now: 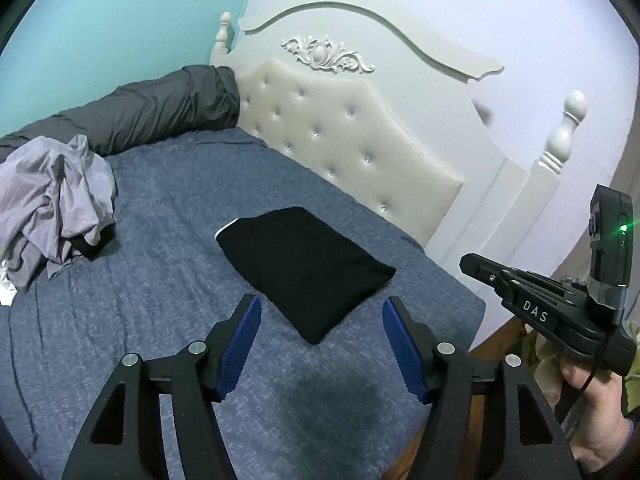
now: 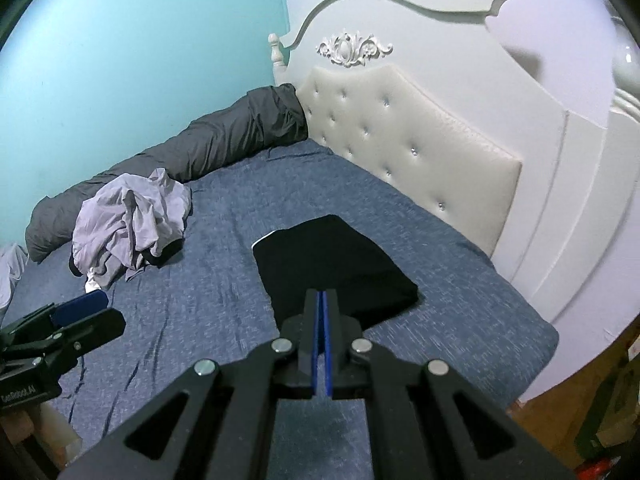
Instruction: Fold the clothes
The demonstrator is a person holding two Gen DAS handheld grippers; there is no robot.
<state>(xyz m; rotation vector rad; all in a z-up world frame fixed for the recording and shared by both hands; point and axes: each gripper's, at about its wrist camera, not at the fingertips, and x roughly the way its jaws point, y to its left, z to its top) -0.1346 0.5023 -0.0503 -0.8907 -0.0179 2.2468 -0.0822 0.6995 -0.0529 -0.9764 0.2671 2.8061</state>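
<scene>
A home bedroom: a bed [image 1: 168, 208] with white tufted headboard [image 1: 340, 128] against painted walls.

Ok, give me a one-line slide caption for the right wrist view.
Shut right claw above a folded black garment on the blue bed, crumpled grey clothes waiting by the wall.

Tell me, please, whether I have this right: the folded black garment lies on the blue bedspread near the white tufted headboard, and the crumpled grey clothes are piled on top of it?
Not quite. The crumpled grey clothes are not on the folded black garment; they lie apart from it on the blue bedspread, beside the dark grey rolled bedding. The black garment does lie near the white tufted headboard. The right wrist view shows this.
</scene>
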